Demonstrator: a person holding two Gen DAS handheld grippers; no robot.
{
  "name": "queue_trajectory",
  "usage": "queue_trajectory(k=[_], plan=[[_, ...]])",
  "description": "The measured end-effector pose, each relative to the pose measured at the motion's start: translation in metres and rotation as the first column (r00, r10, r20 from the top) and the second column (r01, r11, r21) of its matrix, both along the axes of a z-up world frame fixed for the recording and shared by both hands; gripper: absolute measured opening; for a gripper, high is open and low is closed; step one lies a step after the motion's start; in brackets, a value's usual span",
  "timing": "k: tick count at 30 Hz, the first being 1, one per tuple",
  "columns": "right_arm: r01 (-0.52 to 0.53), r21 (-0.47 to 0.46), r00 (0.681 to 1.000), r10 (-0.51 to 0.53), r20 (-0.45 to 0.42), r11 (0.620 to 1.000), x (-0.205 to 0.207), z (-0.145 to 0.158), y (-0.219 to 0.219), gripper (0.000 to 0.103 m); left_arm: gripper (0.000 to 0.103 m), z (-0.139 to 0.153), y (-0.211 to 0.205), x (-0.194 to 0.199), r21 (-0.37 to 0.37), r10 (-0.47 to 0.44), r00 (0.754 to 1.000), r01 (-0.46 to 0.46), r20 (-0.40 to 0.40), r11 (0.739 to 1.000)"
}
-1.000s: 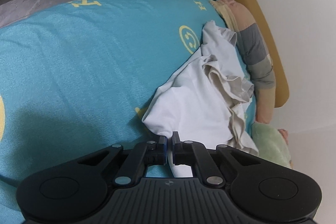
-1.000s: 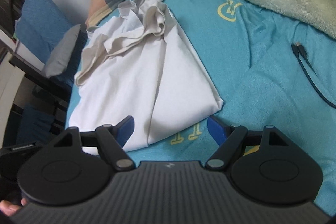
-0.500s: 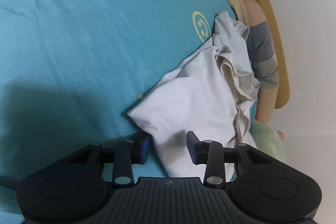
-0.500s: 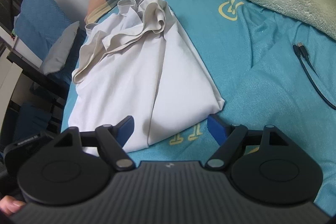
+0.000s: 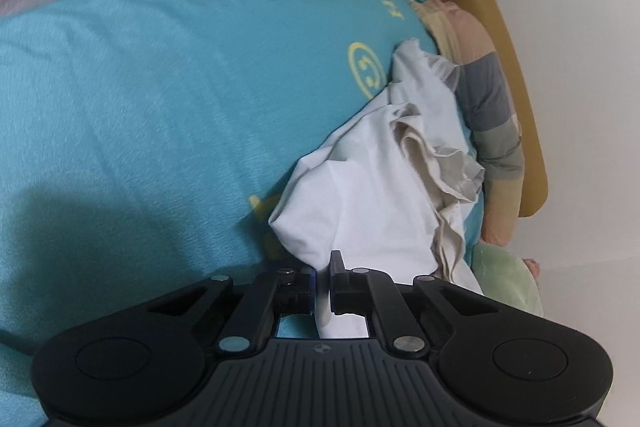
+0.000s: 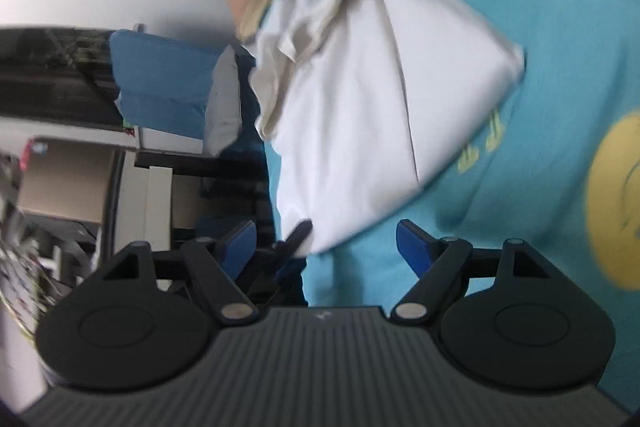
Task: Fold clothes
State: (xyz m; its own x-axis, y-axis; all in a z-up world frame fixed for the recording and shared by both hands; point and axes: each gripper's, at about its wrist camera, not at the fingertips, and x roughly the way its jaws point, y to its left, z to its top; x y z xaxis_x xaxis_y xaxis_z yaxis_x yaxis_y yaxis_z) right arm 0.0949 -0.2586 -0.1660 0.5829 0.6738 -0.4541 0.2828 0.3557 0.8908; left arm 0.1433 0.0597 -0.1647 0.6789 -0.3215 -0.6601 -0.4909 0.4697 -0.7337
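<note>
A white garment (image 5: 372, 195) lies crumpled and partly folded on the teal bedspread (image 5: 160, 115). Its beige-grey collar end (image 5: 436, 163) is bunched toward the headboard. My left gripper (image 5: 322, 281) is shut on the near corner of the garment, with cloth running between its fingers. In the blurred right wrist view the same garment (image 6: 368, 99) lies ahead, and my right gripper (image 6: 326, 243) is open and empty just short of its near edge. The left gripper's fingers (image 6: 296, 235) show there, pinching that corner.
A striped pillow (image 5: 488, 99) and a mustard headboard (image 5: 524, 99) lie beyond the garment. A green plush blanket (image 5: 504, 283) sits at the right. A blue chair (image 6: 160, 79) and shelving (image 6: 72, 179) stand beside the bed. The bedspread (image 6: 560, 27) has yellow smiley prints.
My left gripper was shut on the corner, opened half a second ago, and has shut on it again. My right gripper has swung and moved fast leftward toward that corner, still open.
</note>
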Motion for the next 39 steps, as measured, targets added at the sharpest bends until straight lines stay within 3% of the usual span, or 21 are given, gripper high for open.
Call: queue_trajectory(k=[6,8,11,13,19,32,39], plan=[[0.19,0.029,0.979,-0.187,-0.085,0.981,0.001,-0.024,-0.024,0.056,0.006,0.005,0.001,0.0,0.0,0.005,1.0,-0.005,0.019,1.0],[0.254,0.006,0.964,-0.253,-0.077,0.967,-0.001,-0.022,-0.033,0.051,0.006,0.006,0.002,0.0,-0.006,0.004,1.0,-0.004,0.022,1.0],[0.288,-0.021,0.955,-0.289,-0.07,0.957,0.004,-0.02,-0.04,0.045,0.006,0.005,0.004,0.002,-0.016,0.005,1.0,-0.005,0.027,1.0],[0.293,-0.049,0.953,-0.296,-0.066,0.955,0.006,-0.021,-0.04,0.027,0.005,0.004,0.005,0.003,-0.026,0.009,1.0,-0.008,0.023,1.0],[0.283,-0.132,0.956,-0.29,-0.036,0.95,0.011,-0.02,-0.039,0.013,0.005,0.004,0.008,0.004,-0.033,0.005,1.0,-0.004,0.023,0.999],[0.282,-0.174,0.959,-0.271,0.086,0.943,-0.003,0.007,-0.045,0.007,0.005,0.02,0.007,-0.002,0.032,-0.016,0.999,0.014,0.051,0.999],[0.283,-0.205,0.956,-0.257,0.144,0.937,-0.007,0.027,-0.042,0.007,0.004,0.039,0.009,-0.014,0.048,-0.024,0.993,0.019,0.118,0.999]])
